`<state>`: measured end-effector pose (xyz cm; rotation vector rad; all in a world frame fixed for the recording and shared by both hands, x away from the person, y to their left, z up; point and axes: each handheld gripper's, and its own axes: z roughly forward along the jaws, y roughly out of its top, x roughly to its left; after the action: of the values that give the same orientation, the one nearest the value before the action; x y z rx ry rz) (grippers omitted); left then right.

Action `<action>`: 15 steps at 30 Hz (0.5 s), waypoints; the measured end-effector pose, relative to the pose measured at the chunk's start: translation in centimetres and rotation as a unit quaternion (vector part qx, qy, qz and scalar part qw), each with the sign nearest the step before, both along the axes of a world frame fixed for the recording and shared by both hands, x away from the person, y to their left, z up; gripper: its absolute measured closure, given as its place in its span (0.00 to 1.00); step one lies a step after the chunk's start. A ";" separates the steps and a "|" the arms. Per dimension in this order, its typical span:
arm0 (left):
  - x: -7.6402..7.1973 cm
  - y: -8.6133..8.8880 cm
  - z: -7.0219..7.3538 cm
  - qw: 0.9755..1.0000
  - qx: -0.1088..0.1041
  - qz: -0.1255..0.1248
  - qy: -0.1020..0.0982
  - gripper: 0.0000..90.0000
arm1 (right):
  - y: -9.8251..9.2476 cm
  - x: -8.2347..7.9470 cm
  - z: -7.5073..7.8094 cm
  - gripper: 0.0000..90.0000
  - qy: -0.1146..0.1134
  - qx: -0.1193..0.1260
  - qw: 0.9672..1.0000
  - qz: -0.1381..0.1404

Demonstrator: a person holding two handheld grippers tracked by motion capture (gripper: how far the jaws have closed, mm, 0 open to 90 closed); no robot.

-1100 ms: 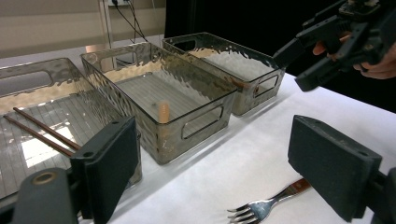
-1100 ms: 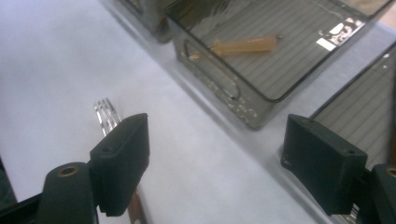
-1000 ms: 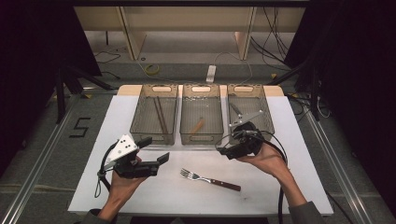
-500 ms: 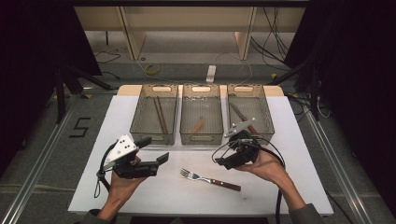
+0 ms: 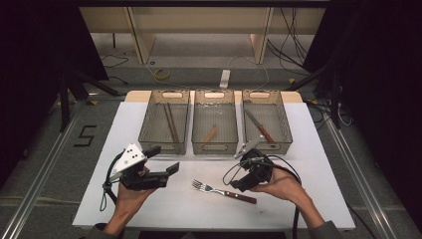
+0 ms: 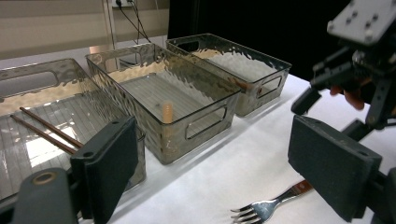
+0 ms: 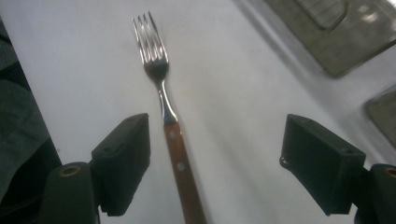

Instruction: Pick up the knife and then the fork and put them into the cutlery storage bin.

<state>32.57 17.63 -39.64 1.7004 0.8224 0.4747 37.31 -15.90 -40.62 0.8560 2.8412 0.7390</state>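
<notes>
Fork (image 5: 223, 191) lies on the counter (image 5: 318, 164), near the bins (image 5: 215, 148). The right gripper (image 5: 238, 185) hovers over its handle, jaws spread wide, poised to descend and pinch. The left gripper (image 5: 165, 160) waits, released.

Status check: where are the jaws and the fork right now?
Right gripper open, jaws either side of the fork handle, not closed. Left gripper open, empty, held off to the side. Fork flat on the white table. Nothing in the way.
</notes>
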 end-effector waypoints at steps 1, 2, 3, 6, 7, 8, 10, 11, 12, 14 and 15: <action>0.0 0.0 0.0 1.000 -0.001 0.001 -0.001 0.17 | 0.0 0.0 -0.2 0.27 0.000 -0.003 1.000 0.005; 0.0 0.0 0.0 1.000 -0.001 0.001 -0.001 0.17 | 0.0 -0.1 -0.5 0.26 0.003 -0.007 1.000 0.005; 0.0 0.0 0.0 1.000 0.000 0.000 -0.001 0.17 | 0.0 -0.2 -0.7 0.26 0.008 -0.009 1.000 0.005; 0.0 -0.1 0.0 1.000 0.002 0.000 0.001 0.17 | 0.1 -0.3 -1.5 0.27 0.017 -0.018 1.000 0.010; 0.0 -0.1 0.0 1.000 0.002 0.000 0.001 0.17 | 0.2 -0.3 -1.8 0.27 0.020 -0.026 0.999 0.011; 0.0 -0.1 0.0 1.000 0.002 0.000 0.001 0.17 | 0.4 -0.4 -2.1 0.28 0.022 -0.035 0.999 0.010; 0.0 0.0 0.0 1.000 0.001 0.000 0.001 0.17 | 0.7 -0.5 -2.6 0.30 0.026 -0.049 0.998 0.016; 0.0 0.0 0.0 1.000 0.000 0.000 0.000 0.17 | 0.8 -0.6 -2.7 0.31 0.029 -0.052 0.998 0.019; 0.0 0.0 0.0 1.000 0.000 0.000 0.001 0.17 | 1.0 -0.6 -2.9 0.32 0.032 -0.055 0.998 0.020; 0.0 -0.1 0.0 1.000 0.002 -0.001 0.000 0.17 | 1.2 -0.7 -3.1 0.36 0.029 -0.067 0.997 0.027; 0.0 -0.1 0.0 1.000 0.002 -0.001 0.000 0.17 | 1.3 -0.7 -3.3 0.38 0.028 -0.072 0.997 0.029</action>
<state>32.54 17.56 -39.64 1.7054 0.8200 0.4756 36.58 -14.61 -43.89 0.7871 2.9368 0.5150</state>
